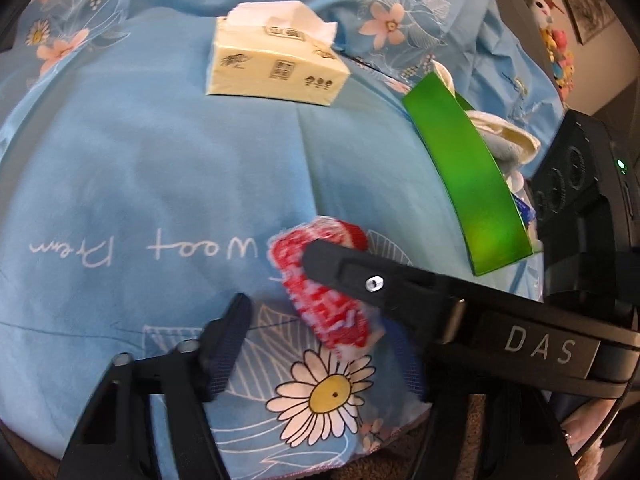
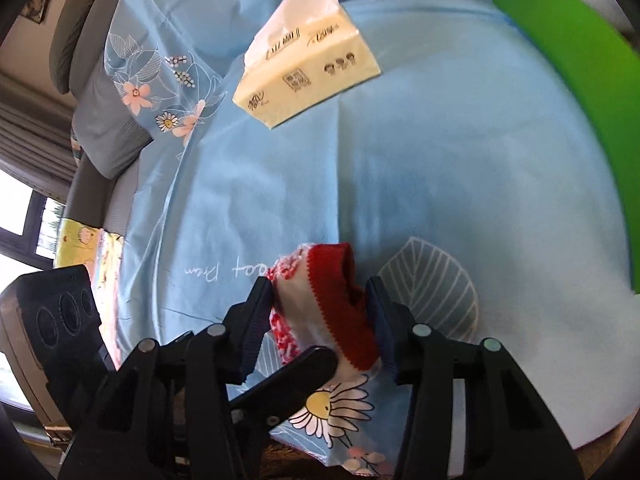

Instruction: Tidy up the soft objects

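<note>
A red and white fuzzy sock (image 1: 328, 300) lies on the blue floral bedsheet (image 1: 160, 184). In the right wrist view the sock (image 2: 332, 312) sits between the fingers of my right gripper (image 2: 320, 320), which press on both its sides. My left gripper (image 1: 316, 332) is open, with the sock between its fingers. The right gripper's finger (image 1: 360, 276) crosses over the sock in the left wrist view. A left finger (image 2: 296, 372) shows under the sock in the right wrist view.
A yellow tissue pack (image 1: 276, 68) lies further back on the sheet; it also shows in the right wrist view (image 2: 308, 68). A green box (image 1: 468, 168) with pale soft items (image 1: 508, 140) stands to the right. A grey pillow (image 2: 104, 128) lies at far left.
</note>
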`<state>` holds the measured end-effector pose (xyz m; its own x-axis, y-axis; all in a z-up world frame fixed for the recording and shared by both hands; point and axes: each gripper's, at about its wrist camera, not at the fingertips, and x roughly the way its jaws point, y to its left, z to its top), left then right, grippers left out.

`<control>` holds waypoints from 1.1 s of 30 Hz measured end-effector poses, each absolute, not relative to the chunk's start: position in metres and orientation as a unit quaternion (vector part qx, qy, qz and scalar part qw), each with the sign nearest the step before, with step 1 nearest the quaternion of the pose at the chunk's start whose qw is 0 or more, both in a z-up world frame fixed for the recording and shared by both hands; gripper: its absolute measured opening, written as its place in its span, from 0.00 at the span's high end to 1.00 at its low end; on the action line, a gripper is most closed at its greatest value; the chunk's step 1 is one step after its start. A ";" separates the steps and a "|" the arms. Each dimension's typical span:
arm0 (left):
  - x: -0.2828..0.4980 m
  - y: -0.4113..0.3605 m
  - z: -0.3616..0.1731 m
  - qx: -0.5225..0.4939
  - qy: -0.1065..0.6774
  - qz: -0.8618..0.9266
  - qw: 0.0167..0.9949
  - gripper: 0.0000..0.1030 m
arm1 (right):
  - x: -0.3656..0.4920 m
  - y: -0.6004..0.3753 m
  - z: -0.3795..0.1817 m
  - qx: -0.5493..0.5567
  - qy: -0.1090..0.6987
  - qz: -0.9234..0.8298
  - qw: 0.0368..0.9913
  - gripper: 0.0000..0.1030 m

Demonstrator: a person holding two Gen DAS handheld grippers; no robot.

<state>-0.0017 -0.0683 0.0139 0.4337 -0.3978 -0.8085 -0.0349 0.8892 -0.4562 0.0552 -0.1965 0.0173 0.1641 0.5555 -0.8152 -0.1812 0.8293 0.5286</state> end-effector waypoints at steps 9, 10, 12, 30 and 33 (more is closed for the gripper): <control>-0.002 -0.092 0.036 -0.163 0.497 -0.133 0.842 0.57 | 0.050 -0.211 0.024 0.192 0.584 0.268 0.742 0.59; -0.002 -0.094 0.040 -0.160 0.491 -0.136 0.846 0.57 | 0.049 -0.215 0.031 0.197 0.575 0.267 0.748 0.59; -0.002 -0.100 0.052 -0.148 0.476 -0.144 0.855 0.57 | 0.047 -0.222 0.041 0.203 0.561 0.267 0.757 0.59; 0.010 -0.199 0.145 -0.040 0.365 -0.247 0.897 0.57 | 0.020 -0.318 0.146 0.257 0.397 0.214 0.855 0.58; 0.015 -0.213 0.148 -0.030 0.363 -0.260 0.894 0.57 | 0.016 -0.331 0.150 0.261 0.386 0.201 0.862 0.58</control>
<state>0.0146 -0.2133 0.1484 0.6009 -0.4873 -0.6337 0.4441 0.8626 -0.2422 0.0165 -0.3313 0.1503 0.6214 0.5475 -0.5604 -0.1444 0.7831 0.6049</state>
